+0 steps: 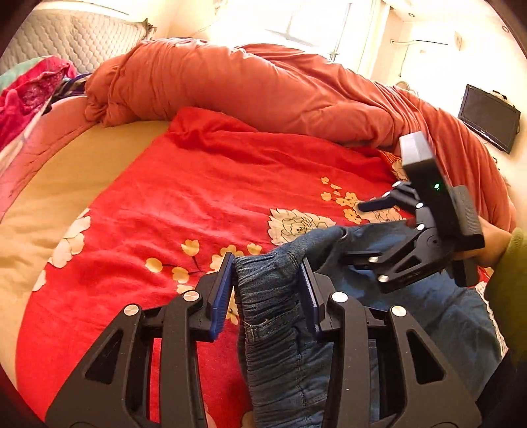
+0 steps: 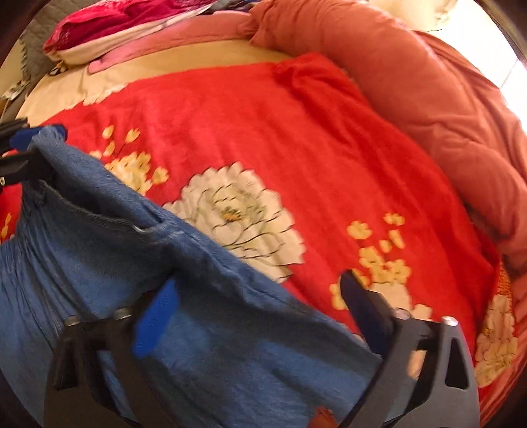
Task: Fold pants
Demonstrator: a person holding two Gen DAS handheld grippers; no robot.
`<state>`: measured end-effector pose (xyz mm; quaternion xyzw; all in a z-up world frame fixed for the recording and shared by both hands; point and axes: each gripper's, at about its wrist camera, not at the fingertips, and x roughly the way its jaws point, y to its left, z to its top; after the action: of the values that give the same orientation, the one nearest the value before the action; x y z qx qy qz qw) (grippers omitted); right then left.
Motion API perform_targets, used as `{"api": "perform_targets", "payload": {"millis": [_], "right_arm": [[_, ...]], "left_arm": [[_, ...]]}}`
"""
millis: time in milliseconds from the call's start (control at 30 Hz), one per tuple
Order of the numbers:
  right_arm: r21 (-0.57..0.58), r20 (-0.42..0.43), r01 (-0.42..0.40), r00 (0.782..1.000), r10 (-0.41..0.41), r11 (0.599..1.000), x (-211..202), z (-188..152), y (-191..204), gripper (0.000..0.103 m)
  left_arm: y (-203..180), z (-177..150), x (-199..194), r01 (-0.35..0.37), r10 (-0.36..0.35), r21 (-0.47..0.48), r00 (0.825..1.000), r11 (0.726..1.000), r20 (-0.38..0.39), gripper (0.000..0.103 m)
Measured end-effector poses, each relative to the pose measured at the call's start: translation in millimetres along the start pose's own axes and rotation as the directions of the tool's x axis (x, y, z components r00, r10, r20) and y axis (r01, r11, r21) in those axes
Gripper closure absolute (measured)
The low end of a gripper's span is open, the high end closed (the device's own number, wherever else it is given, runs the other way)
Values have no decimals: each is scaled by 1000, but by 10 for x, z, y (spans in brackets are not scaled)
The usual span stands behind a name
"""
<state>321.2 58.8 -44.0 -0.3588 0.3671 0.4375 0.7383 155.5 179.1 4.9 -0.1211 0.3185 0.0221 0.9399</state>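
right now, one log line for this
left gripper: shut on jeans waistband | right gripper: open over jeans | bed: red blanket

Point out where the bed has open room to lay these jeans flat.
The red floral blanket is open between the jeans and the rolled orange duvet. A bare tan sheet strip runs along its far side, toward the pillows. It is crowded near both grippers, left gripper and right gripper, where the denim bunches.
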Motion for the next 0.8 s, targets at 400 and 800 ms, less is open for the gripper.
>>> {"api": "perform_targets", "payload": {"millis": [400,800], "right_arm": [[168,220,-16,975,-22,986,-660,-390,233,94],[331,363,-107,931,-22,938,-1628,-1173,807,94]], "left_arm": [[-4,-36,-179,-6,5,24,999,1000,33,73],[-496,-333,-820,-50,25,169,989,984,146,73]]}}
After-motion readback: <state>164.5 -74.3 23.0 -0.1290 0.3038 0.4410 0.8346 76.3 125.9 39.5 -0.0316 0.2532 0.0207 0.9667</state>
